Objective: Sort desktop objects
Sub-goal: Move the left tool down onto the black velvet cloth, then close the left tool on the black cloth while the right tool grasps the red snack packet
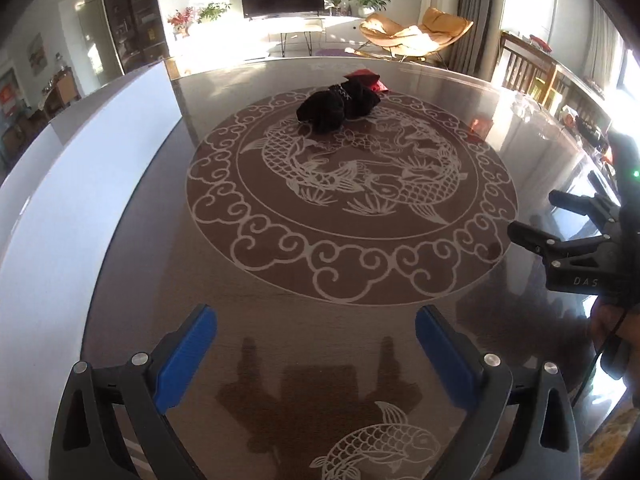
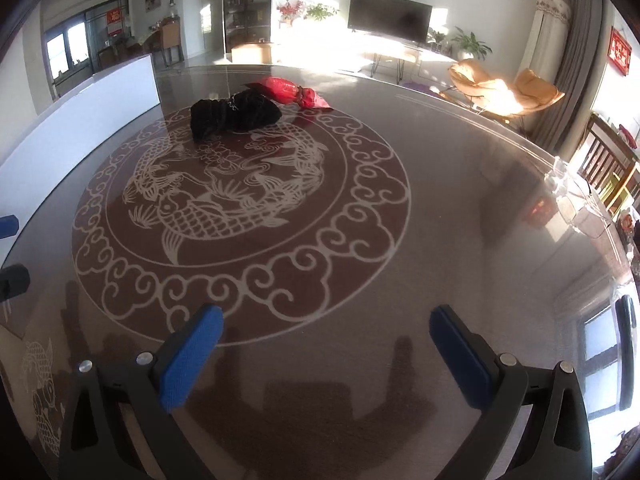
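A black cloth bundle [image 1: 338, 106] lies at the far side of the round fish-pattern table; it also shows in the right wrist view [image 2: 234, 114]. A red bag [image 2: 290, 92] lies just behind it, touching it, mostly hidden in the left wrist view [image 1: 366, 80]. My left gripper [image 1: 316, 330] is open and empty, low over the near table. My right gripper [image 2: 326, 330] is open and empty too, well short of both objects. The right gripper also shows from the side in the left wrist view [image 1: 532, 216].
A white box [image 1: 80, 184] stands along the left edge of the table [image 1: 500, 140]; it shows in the right wrist view [image 2: 80, 120]. A pair of glasses [image 2: 576, 204] lies near the right table edge. Chairs and shelves stand beyond the table on the right.
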Available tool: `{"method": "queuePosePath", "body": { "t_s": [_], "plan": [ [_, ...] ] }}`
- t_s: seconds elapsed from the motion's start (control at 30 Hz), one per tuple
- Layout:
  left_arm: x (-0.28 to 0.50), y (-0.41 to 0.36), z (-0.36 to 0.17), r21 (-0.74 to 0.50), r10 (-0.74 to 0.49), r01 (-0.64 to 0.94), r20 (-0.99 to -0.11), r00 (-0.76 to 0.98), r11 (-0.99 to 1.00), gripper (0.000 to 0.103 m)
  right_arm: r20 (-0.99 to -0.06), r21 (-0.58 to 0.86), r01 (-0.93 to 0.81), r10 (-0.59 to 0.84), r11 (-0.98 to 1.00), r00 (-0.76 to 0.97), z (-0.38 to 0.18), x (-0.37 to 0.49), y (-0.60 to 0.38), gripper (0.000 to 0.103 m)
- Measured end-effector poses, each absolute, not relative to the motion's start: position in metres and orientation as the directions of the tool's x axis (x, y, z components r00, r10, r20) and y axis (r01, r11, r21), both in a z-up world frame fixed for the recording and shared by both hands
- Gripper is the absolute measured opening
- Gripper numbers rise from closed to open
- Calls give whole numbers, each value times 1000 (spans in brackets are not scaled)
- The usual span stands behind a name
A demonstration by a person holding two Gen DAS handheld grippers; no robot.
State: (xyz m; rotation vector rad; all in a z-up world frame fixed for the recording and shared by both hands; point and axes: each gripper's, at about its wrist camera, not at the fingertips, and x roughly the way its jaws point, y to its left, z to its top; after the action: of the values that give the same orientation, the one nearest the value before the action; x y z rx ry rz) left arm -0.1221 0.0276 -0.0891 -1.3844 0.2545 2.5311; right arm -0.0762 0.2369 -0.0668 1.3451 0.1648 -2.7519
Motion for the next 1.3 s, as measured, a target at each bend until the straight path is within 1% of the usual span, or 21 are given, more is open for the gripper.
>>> {"method": "queuePosePath", "body": {
  "t_s": [0.07,0.1,0.13,0.23,0.33,0.47,0.67,0.73,0.83,0.93,0.97,1.0,1.03,1.07,1.1,1.17,1.3],
  "plan": [
    [-130,37,-103,65,117,-329,-856,-503,-942,101,-790,-52,116,-30,-992,-612,-71,-73,239,103],
    [-135,42,-108,78,111,-345,-861,-497,-935,103,-793,-47,118,-35,-992,-608,-73,-74,240,103],
    [-138,44,-108,56,147,-361,-847,-511,-931,103,-795,-49,120,-34,-992,-606,-74,-75,239,103],
    [-160,50,-111,14,199,-389,-842,-501,-921,103,-807,-43,126,-40,-991,-590,-80,-78,237,103],
    [-185,56,-112,9,223,-413,-829,-512,-911,103,-813,-10,123,-63,-992,-578,-82,-80,241,103],
    [-228,63,-111,12,262,-487,-831,-490,-873,103,-813,-11,120,-61,-993,-579,-82,-79,241,103],
    [-300,68,-108,28,213,-458,-859,-465,-888,103,-814,-13,118,-58,-993,-578,-82,-80,240,103],
    [-314,78,-106,50,208,-481,-859,-469,-875,103,-814,-13,118,-58,-993,-578,-82,-80,240,103],
    [-333,96,-107,49,218,-512,-867,-448,-858,103,-814,-13,118,-58,-993,-578,-82,-80,240,103],
    [-345,107,-107,41,219,-504,-868,-446,-863,103,-814,-13,118,-58,-993,-578,-82,-80,240,103],
    [-345,106,-107,43,220,-492,-859,-463,-869,101,-814,-13,118,-58,-993,-578,-82,-80,240,103],
    [-342,103,-104,22,243,-484,-844,-478,-875,80,-814,-13,118,-58,-993,-578,-82,-80,240,103],
    [-338,99,-102,10,254,-469,-831,-495,-883,54,-814,-13,118,-58,-993,-578,-82,-80,240,103],
    [-334,94,-100,21,239,-451,-826,-511,-892,44,-814,-13,118,-58,-993,-578,-82,-80,240,103],
    [-327,88,-99,8,246,-445,-824,-510,-895,32,-814,-13,118,-58,-993,-578,-82,-80,240,103],
    [-304,73,-101,20,228,-420,-816,-532,-907,32,-814,-13,118,-58,-993,-578,-82,-80,240,103],
    [-240,25,-104,20,169,-313,-806,-567,-950,32,-814,-13,118,-58,-993,-578,-82,-80,240,103]
  ]
}}
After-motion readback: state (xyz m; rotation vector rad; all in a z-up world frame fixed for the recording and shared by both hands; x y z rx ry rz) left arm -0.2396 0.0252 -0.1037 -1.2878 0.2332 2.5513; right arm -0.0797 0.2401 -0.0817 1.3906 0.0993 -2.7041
